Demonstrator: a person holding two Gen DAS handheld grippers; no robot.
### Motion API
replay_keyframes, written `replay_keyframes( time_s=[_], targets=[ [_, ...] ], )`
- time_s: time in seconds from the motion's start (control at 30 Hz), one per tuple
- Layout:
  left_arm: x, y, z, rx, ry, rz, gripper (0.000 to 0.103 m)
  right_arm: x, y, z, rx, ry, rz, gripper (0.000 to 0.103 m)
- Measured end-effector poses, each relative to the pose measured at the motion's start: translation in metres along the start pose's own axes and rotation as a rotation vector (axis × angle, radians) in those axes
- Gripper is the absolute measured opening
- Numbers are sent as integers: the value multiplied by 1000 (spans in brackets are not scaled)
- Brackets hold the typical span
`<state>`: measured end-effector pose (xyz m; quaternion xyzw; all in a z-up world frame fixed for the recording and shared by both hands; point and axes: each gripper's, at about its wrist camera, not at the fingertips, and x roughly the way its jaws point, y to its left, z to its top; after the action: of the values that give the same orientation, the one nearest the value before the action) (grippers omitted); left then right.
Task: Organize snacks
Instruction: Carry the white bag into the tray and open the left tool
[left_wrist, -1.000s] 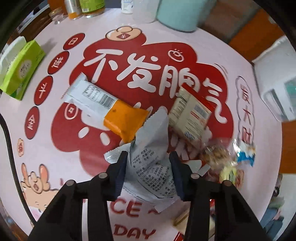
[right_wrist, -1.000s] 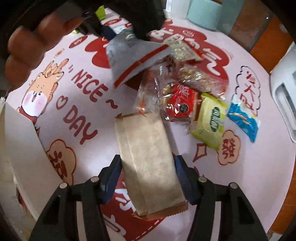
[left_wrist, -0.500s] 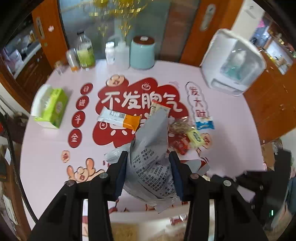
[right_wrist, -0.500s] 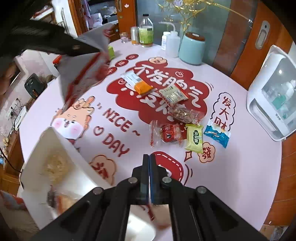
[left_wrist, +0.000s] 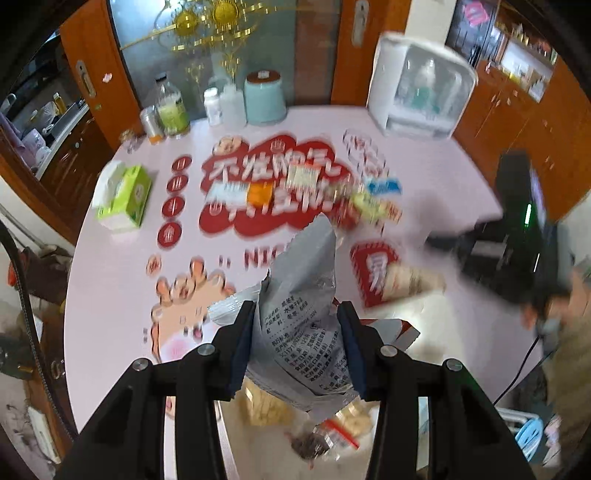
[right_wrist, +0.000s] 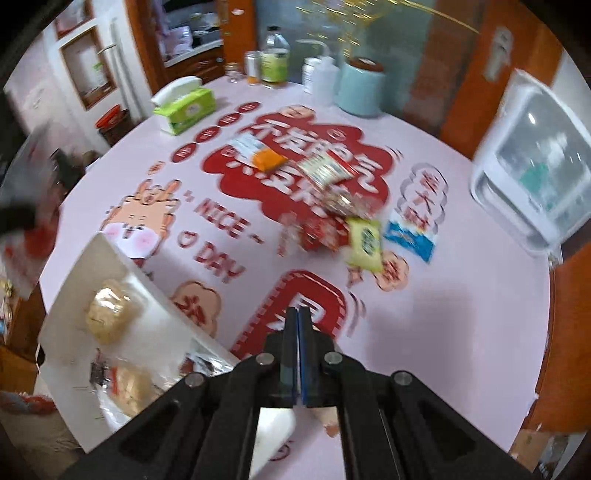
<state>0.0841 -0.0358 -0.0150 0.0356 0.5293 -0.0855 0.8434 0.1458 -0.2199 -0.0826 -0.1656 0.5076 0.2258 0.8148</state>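
Grey snack bag (left_wrist: 301, 325) clamped in L gripper (left_wrist: 297, 350); R gripper (right_wrist: 297, 354) clenched, empty; tablecloth (right_wrist: 461, 332) reads "NICE~DAY".

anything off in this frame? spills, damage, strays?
One oddity: a beige snack packet hangs blurred under the right gripper, whose jaws look fully shut. The crumpled silver pouch sits clamped in the left gripper. No spills visible.

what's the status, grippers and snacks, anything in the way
Left gripper shut on grey snack bag, above white box. Right gripper shut, empty. Loose snacks on table. Path looks clear.
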Motion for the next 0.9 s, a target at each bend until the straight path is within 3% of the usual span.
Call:
replay_keyframes(
  time_s=[0.13, 0.27, 0.37, 0.43, 0.5, 0.53, 0.73, 0.9],
  targets=[
    [29, -8, -39, 21, 75, 39, 43, 11, -23, -27, 10, 39, -19, 2],
    [55, -13, -64, 26, 135, 62, 44, 24, -32, -53, -29, 79, -57, 20],
    [67, -16, -77, 30, 161, 77, 45, 35, -36, -70, -64, 100, -36, 25],
    [74, -17, -81, 19, 185, 81, 46, 45, -36, -80, -98, 117, -15, 35],
    [83, -15, -86, -5, 216, 75, 46, 53, -34, -86, -136, 131, -5, 62],
    [86, -14, -87, -18, 229, 76, 46, 56, -33, -89, -161, 128, -2, 67],
    [96, -10, -95, -71, 264, 91, 46, 62, -31, -95, -270, 93, 86, 69],
    [97, -4, -96, -108, 277, 102, 47, 73, -25, -97, -383, 135, 123, 69]
  ],
)
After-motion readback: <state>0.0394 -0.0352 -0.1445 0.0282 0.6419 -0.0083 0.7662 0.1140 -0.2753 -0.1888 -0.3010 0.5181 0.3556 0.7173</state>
